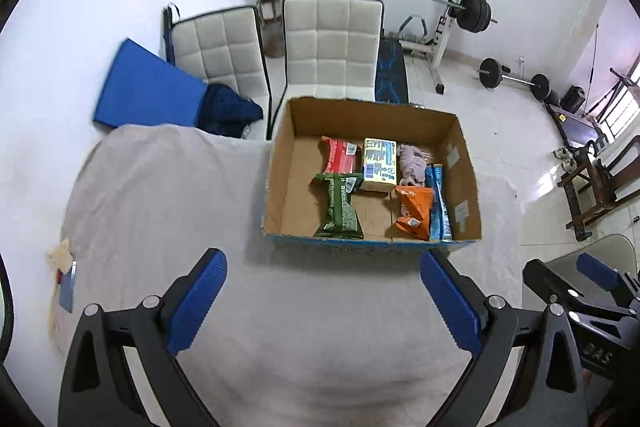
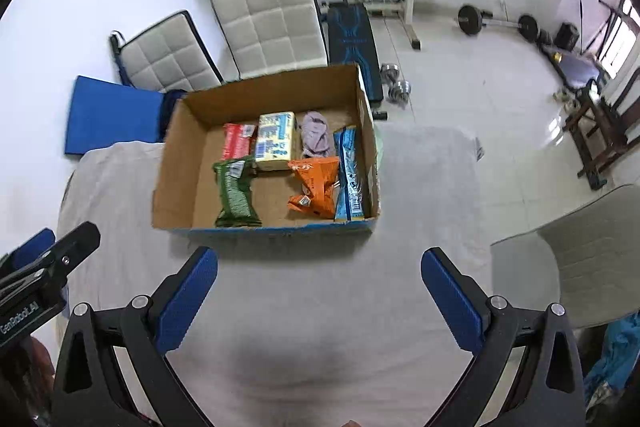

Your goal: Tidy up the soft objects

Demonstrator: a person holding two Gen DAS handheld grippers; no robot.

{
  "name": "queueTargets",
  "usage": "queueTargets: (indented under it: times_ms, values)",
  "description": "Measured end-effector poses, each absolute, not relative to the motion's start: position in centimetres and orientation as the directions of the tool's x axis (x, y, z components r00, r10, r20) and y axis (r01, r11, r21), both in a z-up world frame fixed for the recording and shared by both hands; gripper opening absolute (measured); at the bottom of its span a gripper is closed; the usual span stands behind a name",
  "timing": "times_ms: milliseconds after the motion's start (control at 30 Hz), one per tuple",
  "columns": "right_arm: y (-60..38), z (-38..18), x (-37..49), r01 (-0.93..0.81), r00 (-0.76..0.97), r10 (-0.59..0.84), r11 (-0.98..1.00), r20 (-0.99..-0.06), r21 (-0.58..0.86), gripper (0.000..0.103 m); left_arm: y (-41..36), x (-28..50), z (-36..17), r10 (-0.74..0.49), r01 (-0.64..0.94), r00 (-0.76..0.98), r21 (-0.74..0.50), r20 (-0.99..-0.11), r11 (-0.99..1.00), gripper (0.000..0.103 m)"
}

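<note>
Packets (image 1: 338, 203) are seen lying in the box (image 1: 280, 163), ahead of both tongs, left (image 1: 324, 301) and right (image 2: 320, 293), which are spread wide, nothing held. Sorting seems finished or paused; any next grasp requires reaching forward.

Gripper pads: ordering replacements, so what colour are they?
Blue pads on black arms, clearest in the right wrist view.

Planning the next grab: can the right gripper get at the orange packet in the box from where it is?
Probably yes. The right gripper is open and empty, short of the cardboard box. The box is open-topped, and the orange packet lies uncovered near its front wall, wedged against the blue packet.
</note>
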State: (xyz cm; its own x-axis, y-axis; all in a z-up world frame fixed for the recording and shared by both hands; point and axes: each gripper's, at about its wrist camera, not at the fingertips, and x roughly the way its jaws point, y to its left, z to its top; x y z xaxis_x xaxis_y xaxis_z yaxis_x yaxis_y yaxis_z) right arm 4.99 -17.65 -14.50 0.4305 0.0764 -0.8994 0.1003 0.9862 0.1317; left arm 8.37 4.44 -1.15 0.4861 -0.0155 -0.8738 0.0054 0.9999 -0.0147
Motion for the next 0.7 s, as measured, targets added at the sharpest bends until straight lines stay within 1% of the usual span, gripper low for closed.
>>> queueTargets:
  times_ms: [200,367,567,700]
  values:
    - [-17.4,-8.0,-0.8,0.057,0.523,0.083,0.990,-0.848,0.132,0.103,4.5,3.9,3.6,-0.024,0.008,0.551,-0.024,-0.834,1.000,0.099]
    - [-17.6,-3.4,-4.8,0.022,0.567,0.093,0.992,-0.818,0.127,0.103,4.2,1.1,6.2,-0.023,0.018,0.571,-0.015,-0.821,1.000,0.099]
    - [-17.3,0.2,-8.6,-0.019,0.579,0.117,0.991,-0.807,0.130,0.103,3.4,-1.5,7.5,-0.018,0.025,0.586,-0.004,-0.810,1.000,0.099]
    - [-17.2,1.7,-10.3,-0.016,0.597,0.092,0.995,-0.797,0.103,0.103,3.4,-2.0,7.9,-0.018,0.018,0.599,-0.009,-0.801,1.000,0.099]
